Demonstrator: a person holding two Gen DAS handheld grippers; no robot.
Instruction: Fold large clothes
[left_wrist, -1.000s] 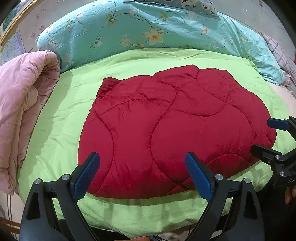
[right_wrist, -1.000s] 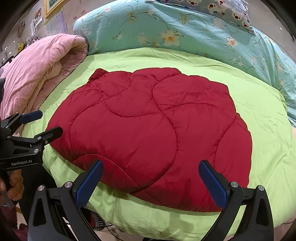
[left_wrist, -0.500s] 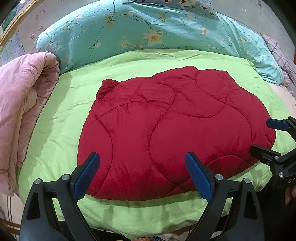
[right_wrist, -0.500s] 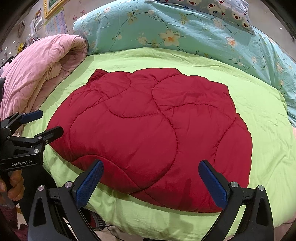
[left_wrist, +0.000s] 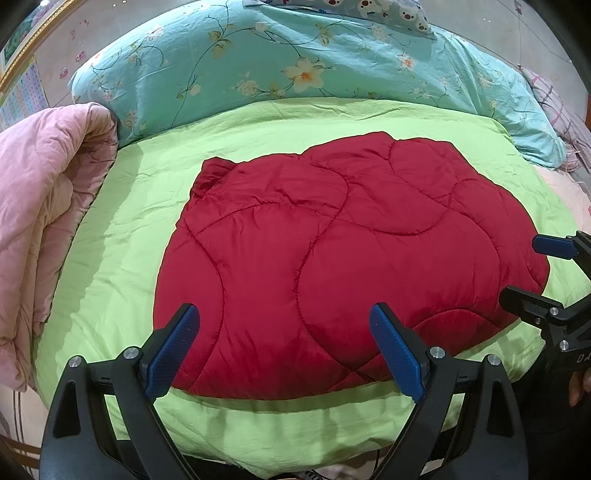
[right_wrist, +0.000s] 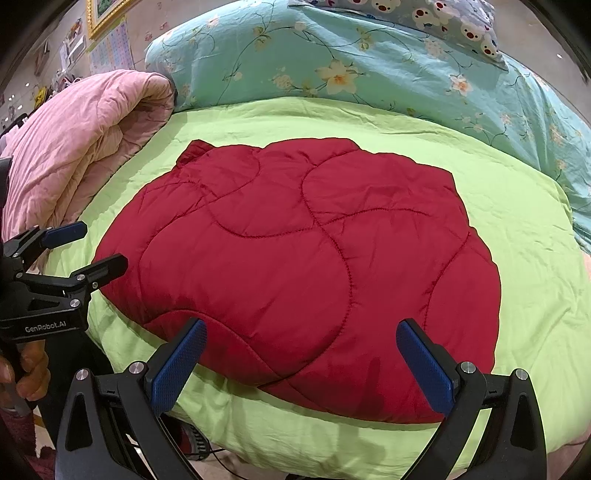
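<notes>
A red quilted padded garment (left_wrist: 343, 258) lies folded flat on a green bedspread (left_wrist: 122, 229); it also shows in the right wrist view (right_wrist: 295, 273). My left gripper (left_wrist: 284, 328) is open and empty, held just above the garment's near edge. My right gripper (right_wrist: 301, 343) is open and empty over the near right part of the garment. Each gripper shows in the other's view: the right gripper (left_wrist: 535, 269) at the garment's right edge, the left gripper (right_wrist: 94, 247) at its left edge.
A rolled pink quilt (left_wrist: 40, 206) lies along the bed's left side. A turquoise floral duvet (left_wrist: 295, 62) is piled at the back, with a bear-print pillow (right_wrist: 443, 18) on it. The bed's near edge (right_wrist: 295, 443) drops off below the grippers.
The left wrist view has drifted slightly so the garment sits a little lower in frame. The right gripper and the garment have not visibly moved.
</notes>
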